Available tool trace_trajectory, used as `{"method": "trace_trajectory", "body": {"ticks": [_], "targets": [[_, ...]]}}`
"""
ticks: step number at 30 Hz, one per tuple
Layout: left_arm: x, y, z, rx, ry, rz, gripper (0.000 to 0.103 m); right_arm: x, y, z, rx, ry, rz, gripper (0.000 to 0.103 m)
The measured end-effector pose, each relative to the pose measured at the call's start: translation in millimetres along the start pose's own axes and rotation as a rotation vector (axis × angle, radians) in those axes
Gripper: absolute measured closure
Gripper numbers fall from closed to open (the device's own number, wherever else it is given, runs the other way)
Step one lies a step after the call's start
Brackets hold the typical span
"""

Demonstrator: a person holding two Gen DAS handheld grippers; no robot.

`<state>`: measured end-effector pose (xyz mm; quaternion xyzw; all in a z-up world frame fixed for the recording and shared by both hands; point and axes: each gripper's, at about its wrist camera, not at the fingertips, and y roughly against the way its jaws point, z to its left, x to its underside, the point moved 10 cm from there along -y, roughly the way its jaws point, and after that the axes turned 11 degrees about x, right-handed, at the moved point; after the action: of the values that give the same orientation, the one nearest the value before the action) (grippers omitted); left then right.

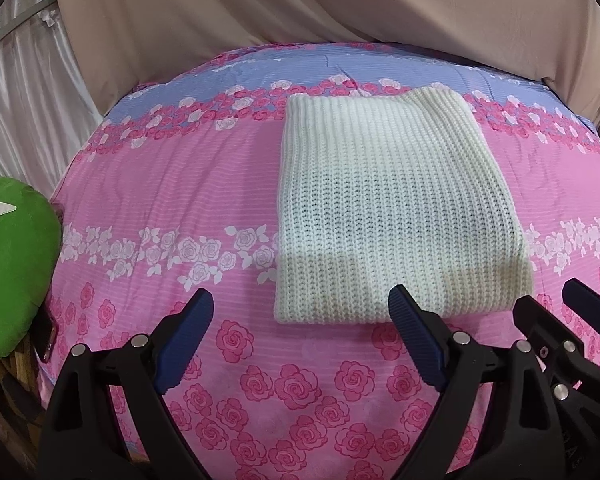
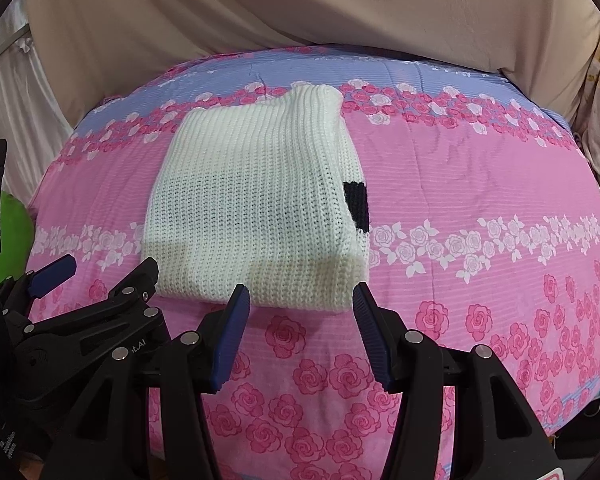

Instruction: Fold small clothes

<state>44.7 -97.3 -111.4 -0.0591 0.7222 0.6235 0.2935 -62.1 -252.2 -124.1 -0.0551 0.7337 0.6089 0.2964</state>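
Bed w/ pink rose-print quilt, blue band along its far edge; beige sheet hangs behind, pale satin curtain at left. Folded cream knit sweater lies flat mid-bed, black patch showing on its right side. Left tool and right tool both spread wide, nothing held, just short of the sweater's near edge. Green plush at bed's left.

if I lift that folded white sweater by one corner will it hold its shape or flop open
The sweater would likely flop: it is a loose chunky knit, folded in soft layers on the quilt. The layers would probably slide apart, since nothing pins them. It looks bulky but light. Both the left gripper and the right gripper have open jaws.
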Motion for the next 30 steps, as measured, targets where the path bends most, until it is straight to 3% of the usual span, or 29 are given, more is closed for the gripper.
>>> {"method": "trace_trajectory", "body": {"ticks": [30], "targets": [[-3.3,-1.8,-5.6,0.000,-0.018,0.002,0.018,0.9,0.5,-2.8,0.018,-0.021,0.004,0.050]]}}
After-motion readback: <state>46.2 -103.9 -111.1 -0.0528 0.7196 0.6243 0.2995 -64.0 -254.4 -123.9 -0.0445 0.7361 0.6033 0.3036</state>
